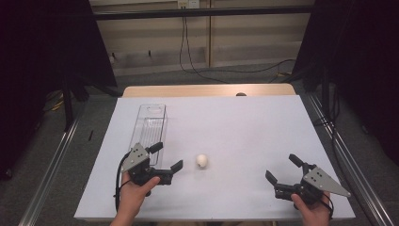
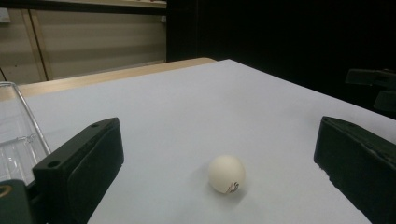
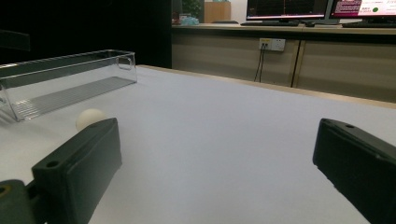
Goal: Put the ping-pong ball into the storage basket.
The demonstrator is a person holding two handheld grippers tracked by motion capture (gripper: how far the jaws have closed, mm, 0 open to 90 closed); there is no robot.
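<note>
The worktop [image 1: 244, 127] is a wide white surface with a strip of bare wood showing along its far edge, and it carries everything else in the scene.

On its left half lies a clear plastic tray [image 1: 151, 123], long and narrow, running from the far side toward the person. It is open at the top, with a ridged floor and a cut-out handle in its far end wall.

The left hand-held gripper [image 1: 167, 157] sits at the near end of that tray, held from below by the person's left hand [image 1: 134, 190]. Its jaws are spread wide and released, grasping nothing, and they point toward the middle of the worktop. One jaw overlaps the tray's near end in the high view; whether it touches the tray cannot be told.

The right hand-held gripper [image 1: 283, 169] is held low over the near right part of the worktop by the right hand [image 1: 313, 209], well apart from the tray. Its jaws are also spread and released, with nothing between them.

A small white ball [image 1: 202, 160] rests on the worktop just to the right of the left hand-held gripper. In the left gripper view the ball lies ahead of the open jaws, between their lines, touching neither. It bears a small dark mark low on its side.
</note>
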